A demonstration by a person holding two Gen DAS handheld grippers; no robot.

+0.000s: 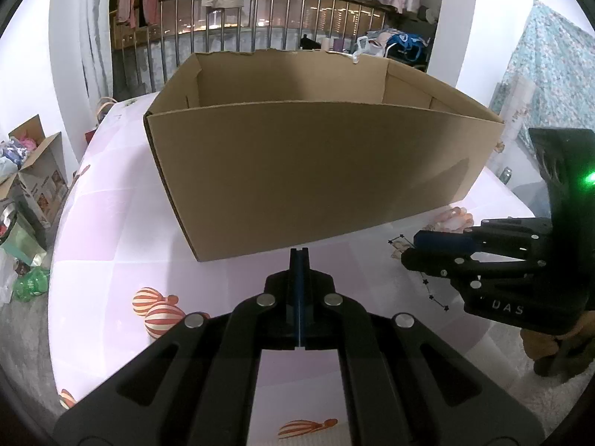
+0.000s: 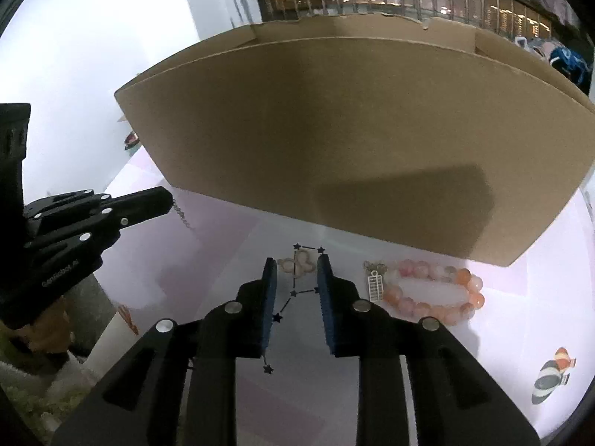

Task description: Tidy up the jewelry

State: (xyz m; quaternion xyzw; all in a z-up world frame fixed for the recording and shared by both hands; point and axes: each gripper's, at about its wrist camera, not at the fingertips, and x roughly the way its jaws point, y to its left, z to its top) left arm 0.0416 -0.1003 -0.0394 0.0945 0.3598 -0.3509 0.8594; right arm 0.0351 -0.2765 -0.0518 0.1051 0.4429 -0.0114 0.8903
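Observation:
A bracelet of pink and orange beads point(image 2: 435, 295) with a small metal charm point(image 2: 375, 285) lies on the pale pink tablecloth point(image 2: 520, 334), just right of my right gripper point(image 2: 296, 269). That gripper stands slightly open over a printed star pattern, with nothing gripped. The bracelet's edge point(image 1: 454, 218) shows beyond the right gripper point(image 1: 411, 251) in the left wrist view. My left gripper point(image 1: 299, 254) is shut, close to the front wall of a big open cardboard box point(image 1: 316, 171). In the right wrist view a thin chain point(image 2: 182, 216) hangs from the left gripper's tip point(image 2: 165, 200).
The cardboard box point(image 2: 353, 141) fills the far half of the table; its inside is mostly hidden. Balloon prints point(image 1: 156, 308) mark the cloth. Left of the table stand open boxes and bags on the floor point(image 1: 29, 186). A railing with hung clothes point(image 1: 260, 11) is behind.

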